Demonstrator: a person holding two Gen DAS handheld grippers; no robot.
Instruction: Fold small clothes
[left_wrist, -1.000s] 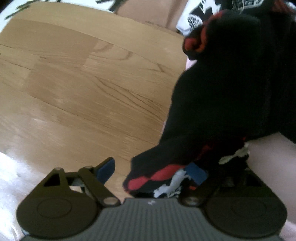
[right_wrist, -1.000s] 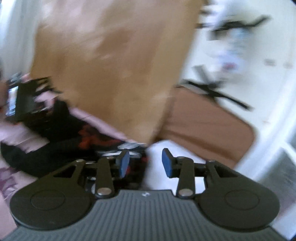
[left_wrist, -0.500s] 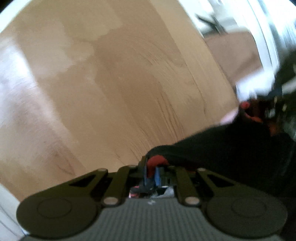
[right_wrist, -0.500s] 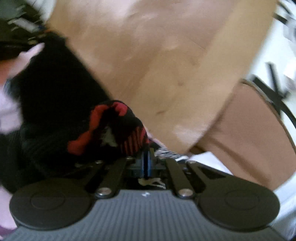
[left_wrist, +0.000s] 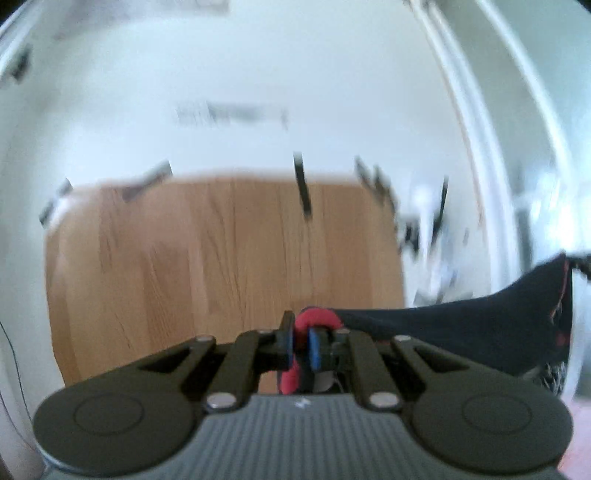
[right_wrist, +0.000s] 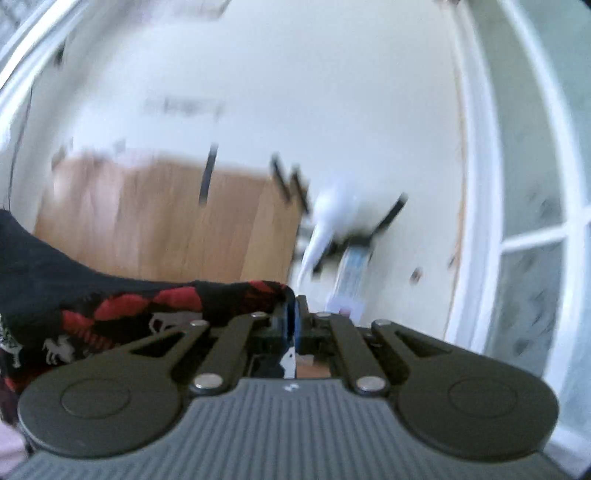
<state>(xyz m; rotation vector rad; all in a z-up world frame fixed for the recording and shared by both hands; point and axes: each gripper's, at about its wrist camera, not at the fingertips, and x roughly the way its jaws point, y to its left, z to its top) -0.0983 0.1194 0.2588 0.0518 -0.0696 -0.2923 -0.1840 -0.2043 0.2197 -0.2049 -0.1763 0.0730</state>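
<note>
The left gripper (left_wrist: 301, 341) is pinched tight on a red hem of the black garment (left_wrist: 461, 336), which stretches away toward three o'clock. The right gripper (right_wrist: 293, 317) is likewise clamped on the garment (right_wrist: 110, 306), its soft knit running off toward nine o'clock, patterned with red diamonds and small white figures. Beyond both lies a blurred wood-grain table (left_wrist: 221, 258), then a pale wall (left_wrist: 277, 74).
</note>
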